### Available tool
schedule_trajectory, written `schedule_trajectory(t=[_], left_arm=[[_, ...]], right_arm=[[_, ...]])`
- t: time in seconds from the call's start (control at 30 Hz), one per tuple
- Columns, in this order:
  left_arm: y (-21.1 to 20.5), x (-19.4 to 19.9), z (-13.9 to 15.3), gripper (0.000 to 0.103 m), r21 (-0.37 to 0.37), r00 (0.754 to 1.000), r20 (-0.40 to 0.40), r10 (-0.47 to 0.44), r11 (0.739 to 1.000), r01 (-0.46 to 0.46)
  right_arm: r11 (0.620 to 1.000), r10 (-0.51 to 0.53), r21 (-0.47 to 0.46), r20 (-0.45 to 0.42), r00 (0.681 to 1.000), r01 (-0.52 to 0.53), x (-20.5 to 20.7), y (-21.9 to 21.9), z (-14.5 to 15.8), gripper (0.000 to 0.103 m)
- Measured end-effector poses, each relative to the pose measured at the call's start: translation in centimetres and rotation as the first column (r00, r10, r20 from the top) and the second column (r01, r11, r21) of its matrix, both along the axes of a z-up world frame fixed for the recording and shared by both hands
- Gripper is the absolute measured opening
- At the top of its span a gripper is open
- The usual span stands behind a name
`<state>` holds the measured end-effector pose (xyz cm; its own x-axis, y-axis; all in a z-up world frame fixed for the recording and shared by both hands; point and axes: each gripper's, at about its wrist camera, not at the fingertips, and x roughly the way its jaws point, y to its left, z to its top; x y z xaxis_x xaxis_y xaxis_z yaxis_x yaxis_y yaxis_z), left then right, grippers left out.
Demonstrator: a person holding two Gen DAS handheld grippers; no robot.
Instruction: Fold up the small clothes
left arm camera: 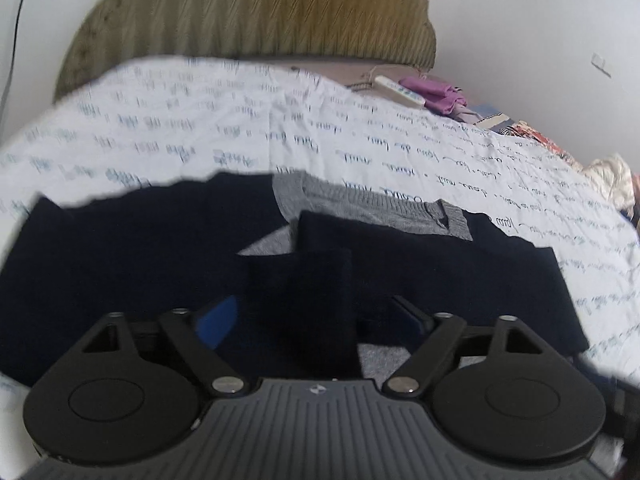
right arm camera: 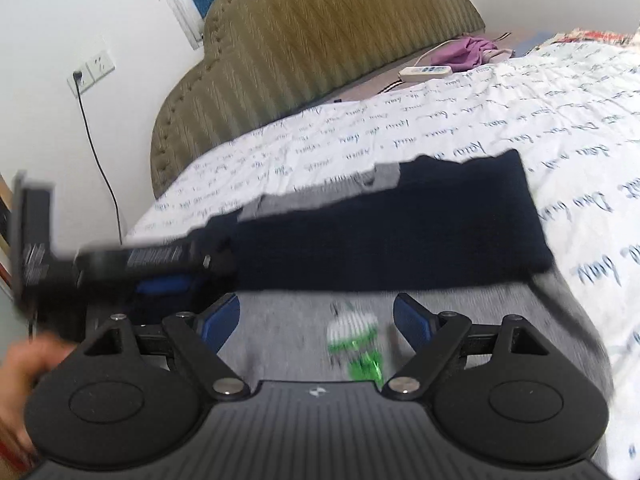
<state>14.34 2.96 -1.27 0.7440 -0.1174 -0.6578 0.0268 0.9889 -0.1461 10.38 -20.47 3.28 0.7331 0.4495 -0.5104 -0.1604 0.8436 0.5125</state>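
Left tongs (left arm camera: 316, 316) gape; navy sleeve (left arm camera: 316, 308) hides their fingertips.

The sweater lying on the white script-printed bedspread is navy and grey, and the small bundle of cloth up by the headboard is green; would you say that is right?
Not quite: the bundle of cloth by the headboard is purple, not green, as the right wrist view shows. The rest holds: the sweater is navy and grey and lies on the white script-printed bedspread.

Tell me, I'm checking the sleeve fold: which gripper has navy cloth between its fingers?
The left gripper: a navy sleeve lies between its open fingers. The open right gripper frames grey fabric with a green print.
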Motion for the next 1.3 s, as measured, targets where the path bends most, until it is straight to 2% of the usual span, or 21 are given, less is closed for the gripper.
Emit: schedule_trajectory(t=[0.03, 0.1, 0.2, 0.33, 0.43, 0.47, 0.53, 0.6, 0.63, 0.7, 0.73, 0.9, 1.03, 1.17, 1.3], left_arm=[[0.1, -0.6, 0.5, 0.094, 0.027, 1.000, 0.017, 0.000, 1.000, 0.000], [0.4, -2.0, 1.2, 0.099, 0.096, 0.998, 0.046, 0.034, 0.995, -0.038], [1.4, -3.6, 1.9, 0.099, 0.177, 0.993, 0.064, 0.097, 0.978, -0.107], [3.3, -5.6, 2.4, 0.099, 0.175, 0.986, 0.059, 0.157, 0.971, -0.165], [4.5, -6.7, 2.4, 0.099, 0.148, 0.982, 0.043, 0.186, 0.971, -0.191], [4.8, -6.9, 2.4, 0.099, 0.140, 0.981, 0.034, 0.193, 0.970, -0.196], [5.2, -7.2, 2.3, 0.099, 0.136, 0.979, 0.026, 0.202, 0.970, -0.204], [5.4, -7.1, 2.1, 0.099, 0.138, 0.975, 0.024, 0.221, 0.965, -0.223], [5.6, -7.1, 2.1, 0.099, 0.139, 0.972, 0.021, 0.233, 0.962, -0.233], [5.8, -7.1, 2.1, 0.099, 0.135, 0.968, 0.018, 0.250, 0.959, -0.250], [5.9, -7.2, 2.2, 0.099, 0.132, 0.967, 0.021, 0.252, 0.959, -0.253], [6.7, -7.4, 2.4, 0.099, 0.137, 0.968, 0.018, 0.250, 0.959, -0.250], [8.4, -7.0, 2.1, 0.099, 0.091, 0.956, -0.015, 0.291, 0.953, -0.289], [9.5, -6.9, 1.9, 0.099, 0.071, 0.946, -0.032, 0.323, 0.945, -0.321], [9.8, -6.6, 1.5, 0.099, 0.053, 0.941, -0.059, 0.334, 0.942, -0.331]], right_arm=[[0.999, 0.010, 0.047, -0.004, 1.000, -0.010, 0.9, -0.1, 0.0, 0.084], [0.988, 0.058, 0.148, -0.028, 0.998, -0.053, 2.9, 0.2, -0.3, 0.084], [0.957, 0.132, 0.268, -0.070, 0.989, -0.109, 6.1, 1.6, -1.5, 0.084], [0.910, 0.223, 0.379, -0.103, 0.969, -0.169, 9.7, 4.2, -3.1, 0.084], [0.894, 0.236, 0.419, -0.132, 0.963, -0.161, 11.6, 5.5, -3.8, 0.085], [0.894, 0.238, 0.417, -0.136, 0.962, -0.162, 12.0, 5.9, -3.8, 0.085], [0.899, 0.263, 0.391, -0.122, 0.957, -0.197, 12.2, 6.9, -3.3, 0.076], [0.905, 0.290, 0.358, -0.123, 0.949, -0.230, 12.4, 7.9, -2.9, 0.055], [0.909, 0.299, 0.340, -0.131, 0.945, -0.241, 12.5, 8.4, -2.9, 0.048], [0.929, 0.295, 0.275, -0.152, 0.943, -0.246, 12.5, 9.2, -2.6, 0.015], [0.936, 0.290, 0.248, -0.147, 0.946, -0.249, 12.4, 9.4, -2.5, 0.009], [0.964, 0.229, 0.144, -0.032, 0.973, -0.222, 10.5, 7.7, 0.0, 0.006], [0.980, 0.182, 0.072, 0.038, 0.983, -0.184, 9.2, 4.9, 1.9, 0.006], [0.993, 0.110, 0.026, 0.039, 0.993, -0.111, 9.2, 1.7, 2.1, 0.006], [0.996, 0.046, 0.075, -0.013, 0.999, -0.045, 9.6, -1.2, 0.7, 0.006]])
